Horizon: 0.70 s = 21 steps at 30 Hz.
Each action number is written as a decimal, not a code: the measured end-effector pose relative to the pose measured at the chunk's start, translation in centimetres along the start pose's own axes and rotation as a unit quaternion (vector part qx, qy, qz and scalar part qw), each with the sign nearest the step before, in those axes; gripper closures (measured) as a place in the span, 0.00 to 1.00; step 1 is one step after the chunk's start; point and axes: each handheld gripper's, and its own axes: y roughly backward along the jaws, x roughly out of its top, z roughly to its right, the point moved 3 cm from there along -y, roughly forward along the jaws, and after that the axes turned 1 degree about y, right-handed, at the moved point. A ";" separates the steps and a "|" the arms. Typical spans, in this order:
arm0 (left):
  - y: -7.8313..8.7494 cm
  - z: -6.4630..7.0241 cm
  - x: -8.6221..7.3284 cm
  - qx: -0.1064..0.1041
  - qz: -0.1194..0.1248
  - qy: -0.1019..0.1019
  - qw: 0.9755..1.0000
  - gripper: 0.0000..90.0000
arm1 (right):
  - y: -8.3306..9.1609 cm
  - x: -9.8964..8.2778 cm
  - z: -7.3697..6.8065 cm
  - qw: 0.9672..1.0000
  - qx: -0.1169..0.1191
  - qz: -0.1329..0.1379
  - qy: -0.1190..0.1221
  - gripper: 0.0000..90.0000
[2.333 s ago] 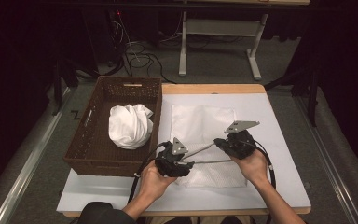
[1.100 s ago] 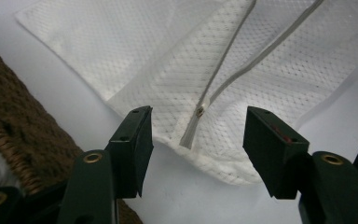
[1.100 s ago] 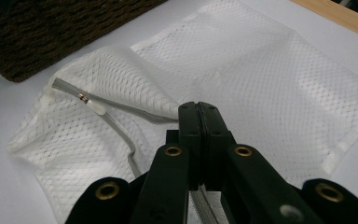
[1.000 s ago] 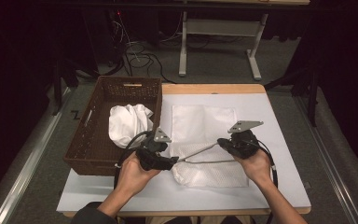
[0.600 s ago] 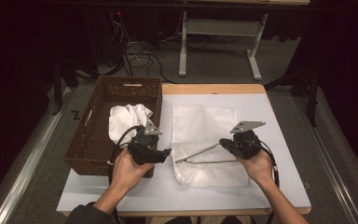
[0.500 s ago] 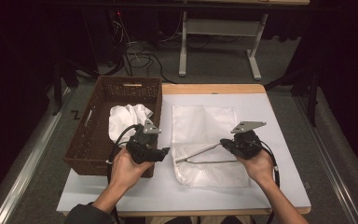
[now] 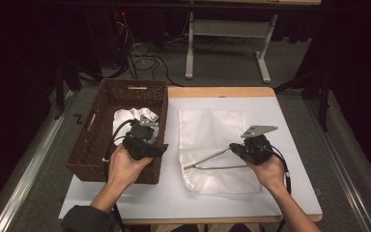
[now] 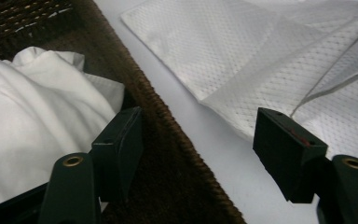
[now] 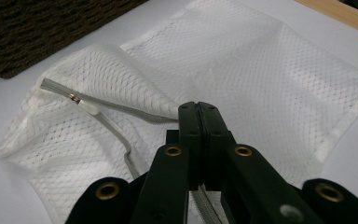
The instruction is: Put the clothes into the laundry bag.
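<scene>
Nearest the person, the right gripper (image 9: 199,140) has its jaws pressed together on the zipper edge of the mesh bag (image 7: 215,145), lifting one side of the mouth while the bag lies flat on the white table (image 7: 280,125), its long axis running away from the person. The left gripper (image 8: 205,149) hangs with jaws spread and empty over the near right rim of the wicker basket (image 7: 96,145). Just beyond it, inside the basket, lies the white cloth (image 8: 32,107), so the left gripper is the nearer one, likely to reach forward and down.
</scene>
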 end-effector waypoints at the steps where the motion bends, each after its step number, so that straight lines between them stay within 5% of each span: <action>1: 0.0 -0.2 0.1 0.002 -0.001 0.003 1.000 0.36 | 0.0 0.0 0.0 1.000 0.000 -0.002 0.000 1.00; 11: -0.3 -3.3 0.0 0.042 -0.012 0.034 0.998 0.28 | -0.2 -0.1 -0.2 1.000 0.003 -0.003 0.000 1.00; 21: -1.3 -6.5 -0.4 0.077 -0.032 0.077 0.994 0.19 | -0.2 -0.2 0.0 1.000 0.010 -0.007 0.002 1.00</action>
